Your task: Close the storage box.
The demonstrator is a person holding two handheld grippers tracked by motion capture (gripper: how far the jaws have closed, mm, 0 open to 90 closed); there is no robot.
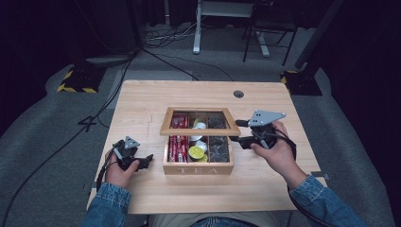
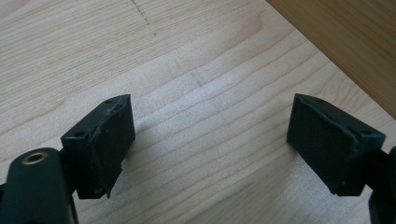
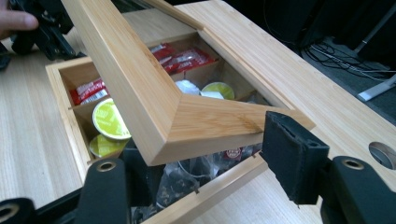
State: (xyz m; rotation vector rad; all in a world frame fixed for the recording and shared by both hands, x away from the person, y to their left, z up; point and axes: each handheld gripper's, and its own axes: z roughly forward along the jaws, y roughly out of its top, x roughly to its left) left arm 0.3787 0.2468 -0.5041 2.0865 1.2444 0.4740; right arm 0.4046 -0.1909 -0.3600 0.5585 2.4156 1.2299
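tilting half-raised over the tea box (image 1: 198, 168) at mid-table, the lid (image 3: 154, 100) is judged mid-swing; its corner sits between the right gripper (image 3: 210, 158)'s parted jaws, ungripped. guidance is needed next. the left gripper (image 2: 210, 140) rests open.

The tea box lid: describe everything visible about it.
The lid is a light wooden frame with mitred corners around a clear pane, hinged at the far edge of the wooden tea box. It stands half open, tilted up over the compartments of red sachets, round capsules and dark tea bags. Its right front corner lies between the right gripper's fingers; whether they press it is unclear.
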